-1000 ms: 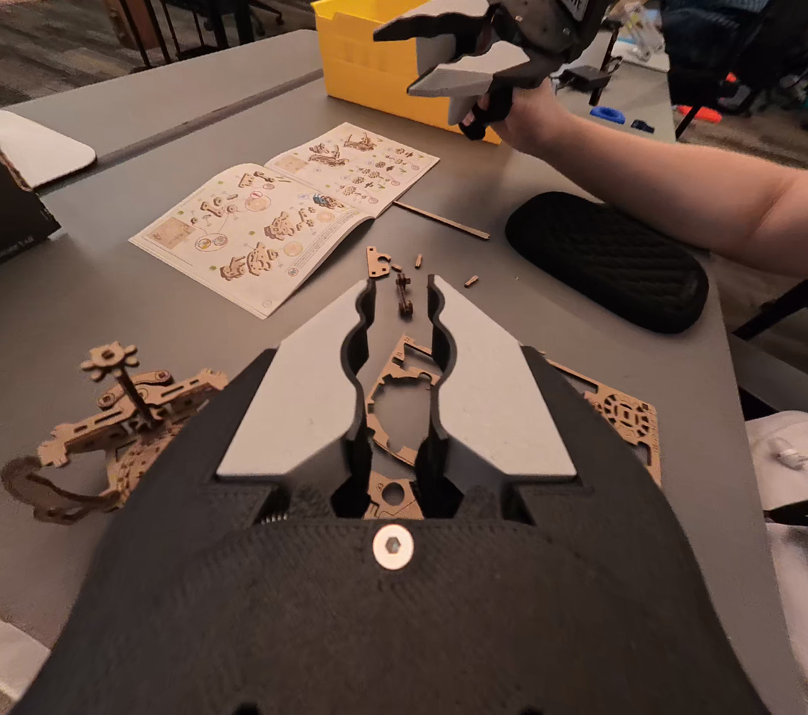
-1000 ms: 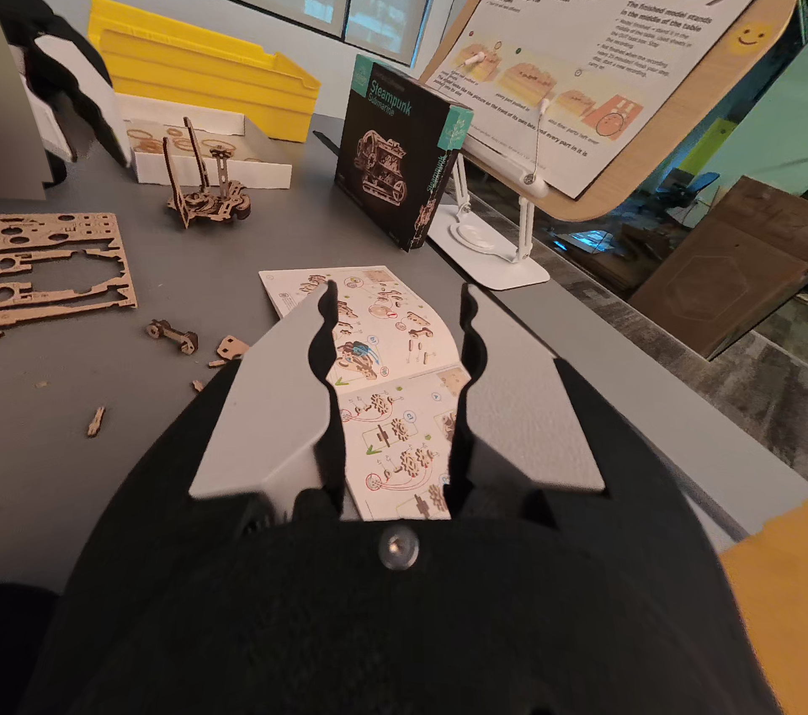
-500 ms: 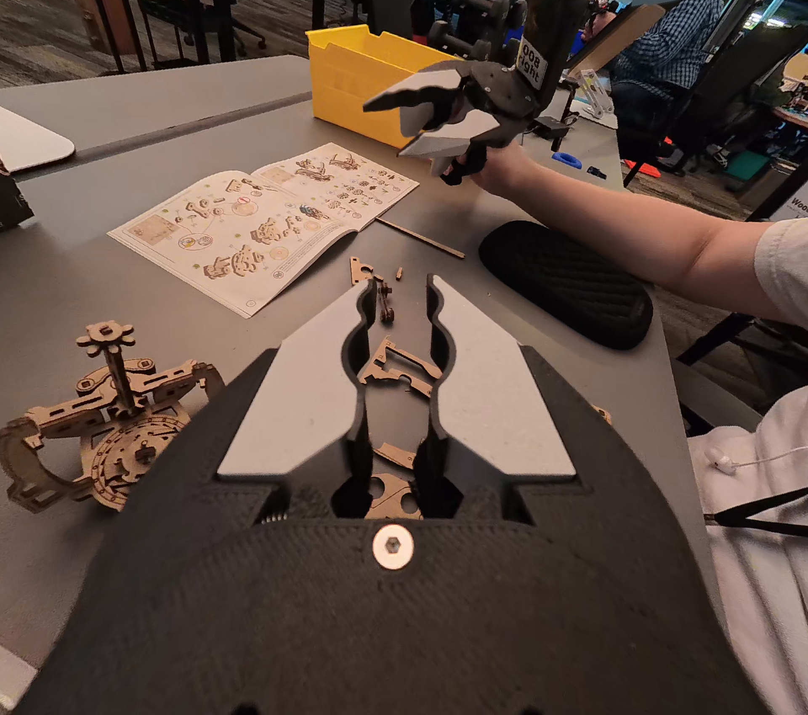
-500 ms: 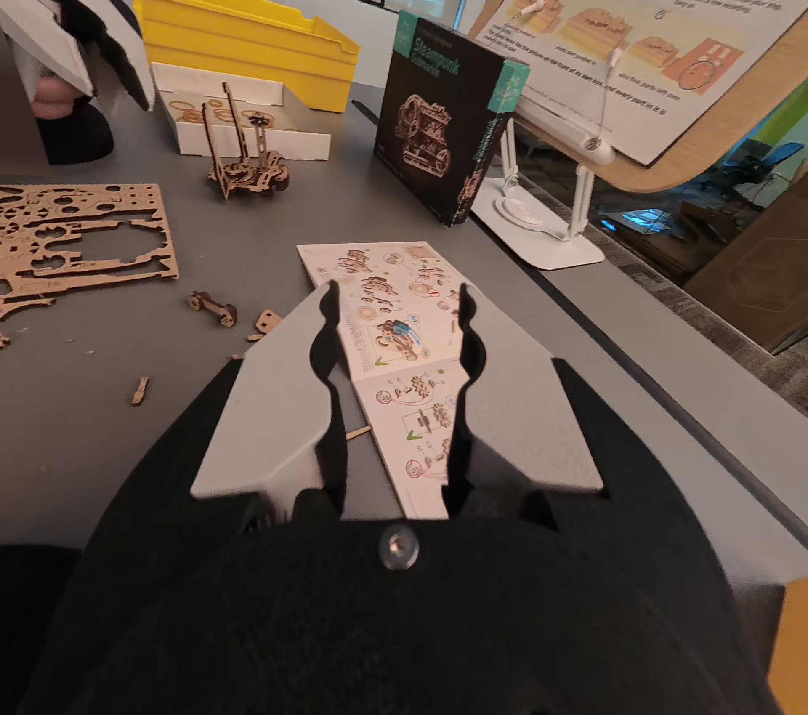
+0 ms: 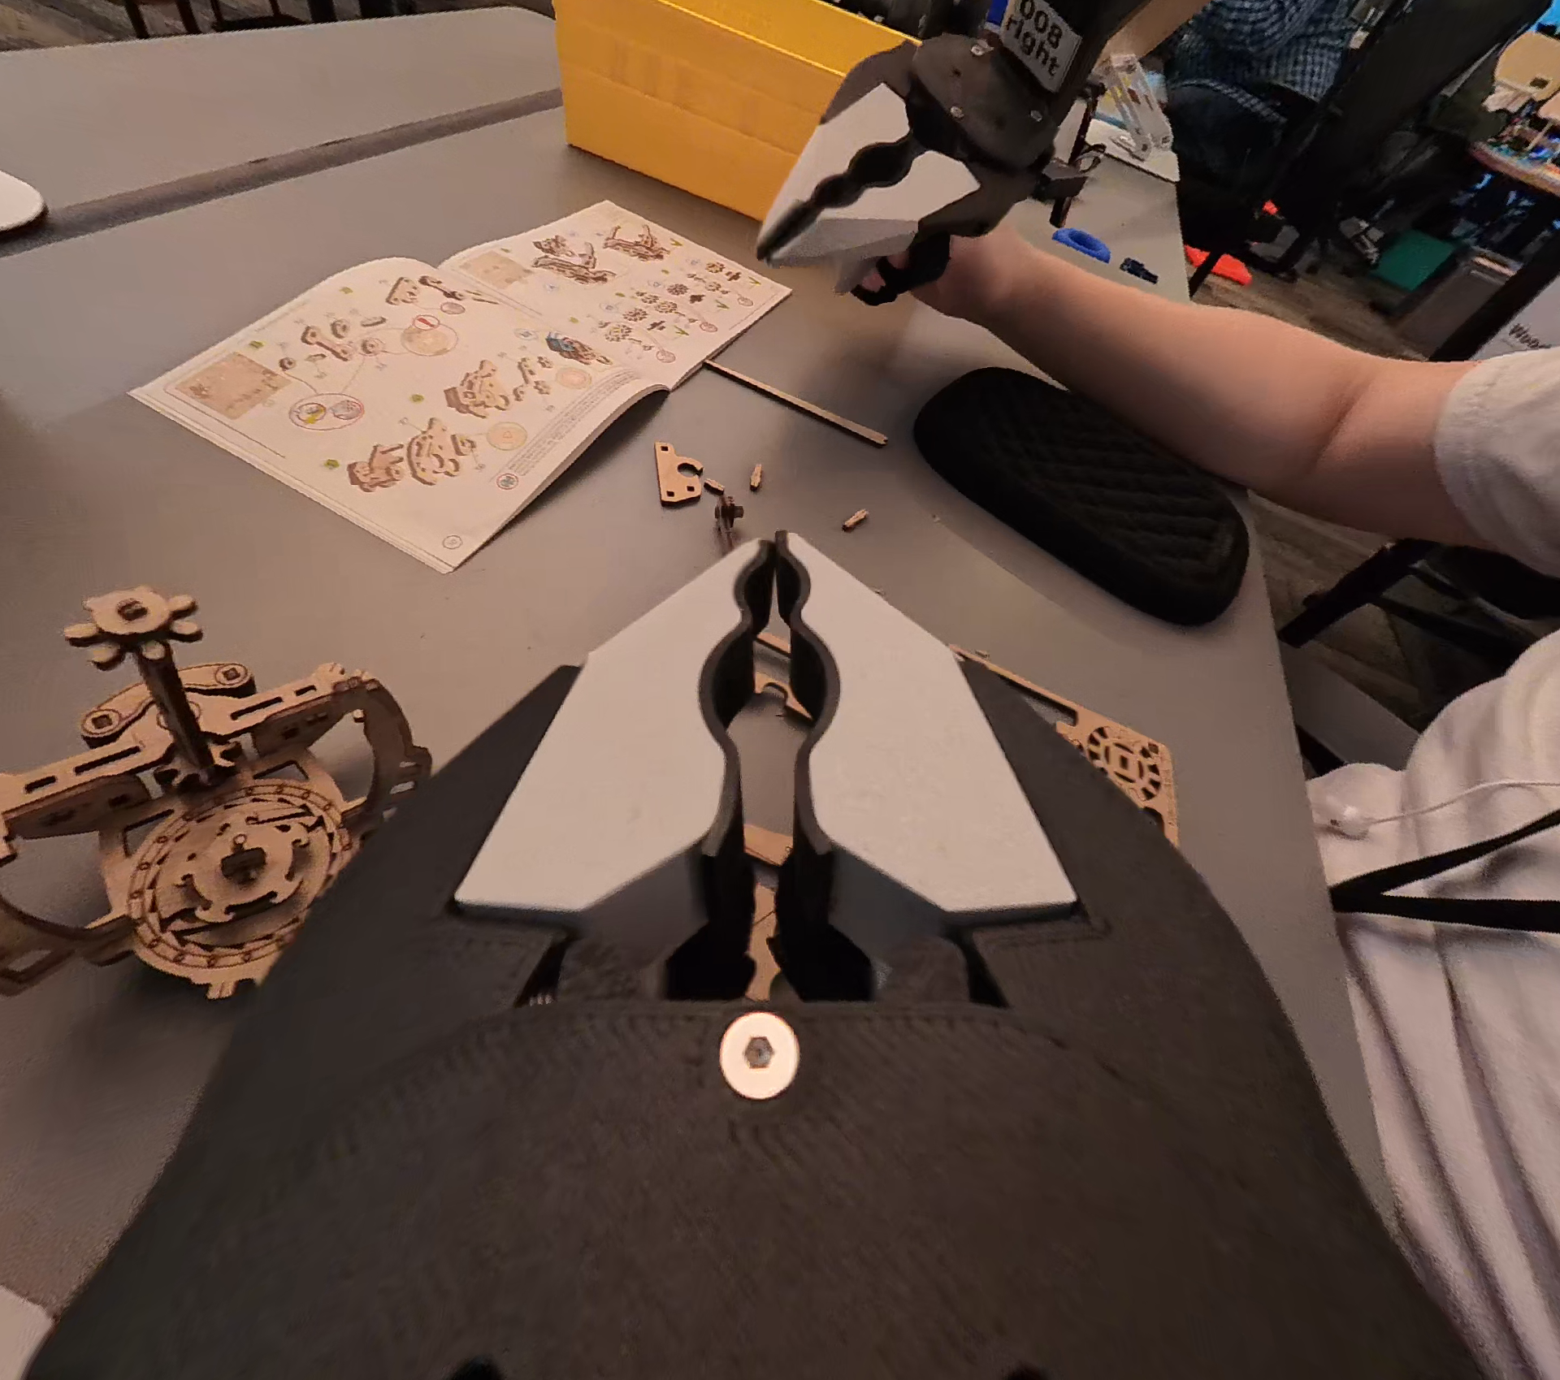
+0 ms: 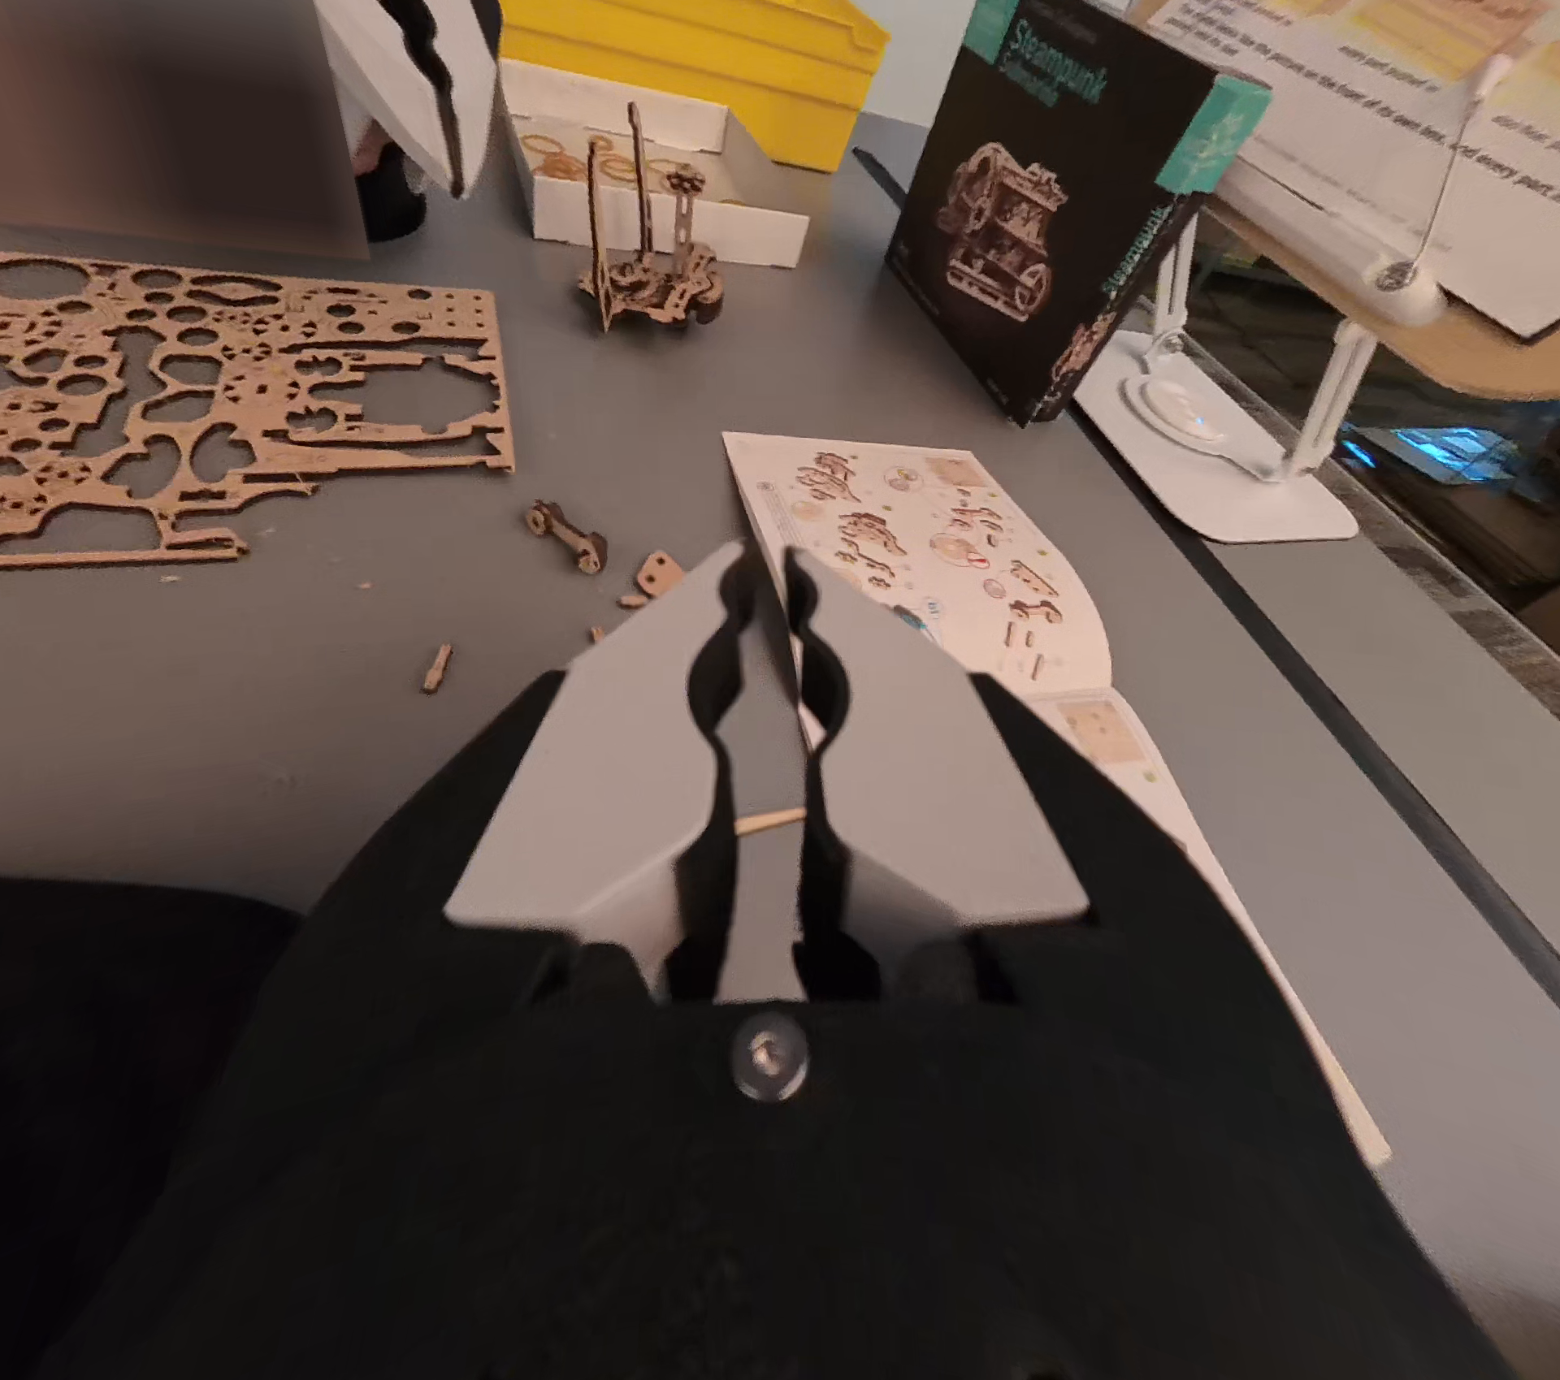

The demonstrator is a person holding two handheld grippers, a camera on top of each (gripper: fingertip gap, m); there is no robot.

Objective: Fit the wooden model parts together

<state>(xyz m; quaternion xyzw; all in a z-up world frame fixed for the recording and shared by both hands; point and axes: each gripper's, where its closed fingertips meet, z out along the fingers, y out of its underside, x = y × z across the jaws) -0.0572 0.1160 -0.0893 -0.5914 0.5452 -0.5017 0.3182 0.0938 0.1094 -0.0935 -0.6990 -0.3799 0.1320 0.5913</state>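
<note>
Both tongs squeezed together on nothing: left gripper hovering over the punched-out parts sheet, right gripper up in the air over the open instruction booklet. Bit further out, loose wooden bits on the grey table, like a small axle piece and a flat bracket, not yet fitted. Off to the side, half-built wooden model standing alone, so looks roughly midway, plenty left.

Both tools closed, empty
</note>
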